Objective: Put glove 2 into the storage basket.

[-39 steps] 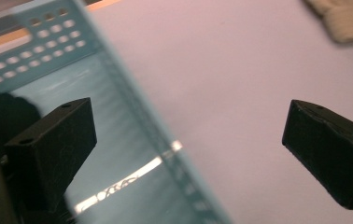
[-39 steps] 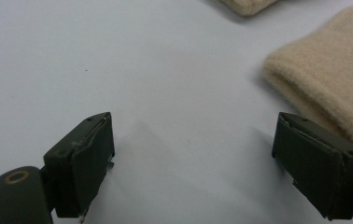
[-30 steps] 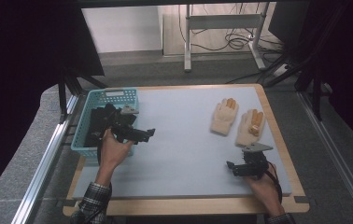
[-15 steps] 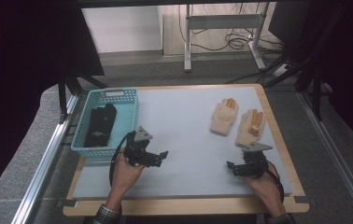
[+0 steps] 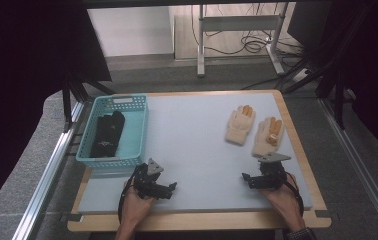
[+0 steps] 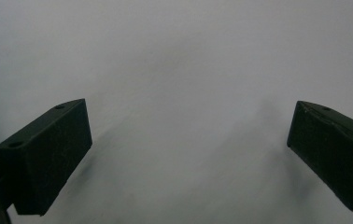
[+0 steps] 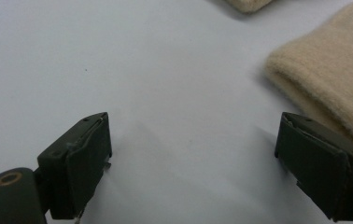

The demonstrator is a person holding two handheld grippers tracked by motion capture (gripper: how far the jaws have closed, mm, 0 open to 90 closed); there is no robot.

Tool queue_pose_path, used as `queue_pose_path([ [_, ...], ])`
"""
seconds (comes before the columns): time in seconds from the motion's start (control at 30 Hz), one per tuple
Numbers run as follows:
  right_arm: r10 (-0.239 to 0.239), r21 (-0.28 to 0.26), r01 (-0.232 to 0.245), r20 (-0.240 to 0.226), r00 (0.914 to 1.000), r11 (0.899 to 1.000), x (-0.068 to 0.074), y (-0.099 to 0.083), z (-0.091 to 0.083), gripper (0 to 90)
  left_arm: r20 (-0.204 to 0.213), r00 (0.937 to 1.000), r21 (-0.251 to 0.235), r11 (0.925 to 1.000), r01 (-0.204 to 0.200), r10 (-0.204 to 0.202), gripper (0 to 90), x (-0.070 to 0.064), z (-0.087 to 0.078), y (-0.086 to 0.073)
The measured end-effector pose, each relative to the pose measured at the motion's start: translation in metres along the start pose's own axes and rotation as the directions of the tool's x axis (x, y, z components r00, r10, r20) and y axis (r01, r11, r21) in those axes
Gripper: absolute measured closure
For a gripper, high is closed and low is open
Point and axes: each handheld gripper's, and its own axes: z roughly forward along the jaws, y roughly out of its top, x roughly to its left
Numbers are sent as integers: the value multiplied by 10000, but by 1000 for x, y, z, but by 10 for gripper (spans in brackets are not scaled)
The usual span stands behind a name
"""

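Black gloves (image 5: 106, 133) now lie in the teal basket (image 5: 136, 131); left tongs (image 5: 169, 188) have pulled back to the near surface (image 5: 192, 145), open and empty. Right tongs (image 5: 248, 178) unmoved, open, empty, just short of the nearer tan glove (image 5: 266, 135); second tan glove (image 5: 239, 125) beside it. Tan pair likely next.
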Motion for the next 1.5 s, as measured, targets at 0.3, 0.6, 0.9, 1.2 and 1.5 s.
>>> queue_pose_path([
  [0.3,-102,-157,99,-176,9998,9998,0,1,-4,248,84,9995,44,9996,295,-295,7,3,2,-4],
  [0.6,-513,-698,478,-501,9974,9964,-6,41,-12,424,67,9995,13,9996,297,-297,7,3,2,-4],
  [0.9,-361,-784,342,-232,9991,9963,-37,85,12,464,59,9997,16,9997,252,-252,8,3,2,-4],
  [1.2,-401,-656,420,306,9987,9970,-72,130,62,356,56,9997,10,9997,250,-250,9,3,2,-4],
  [1.5,-234,473,212,447,9987,9987,-87,136,116,265,50,9997,4,9997,239,-239,10,3,2,-4],
])
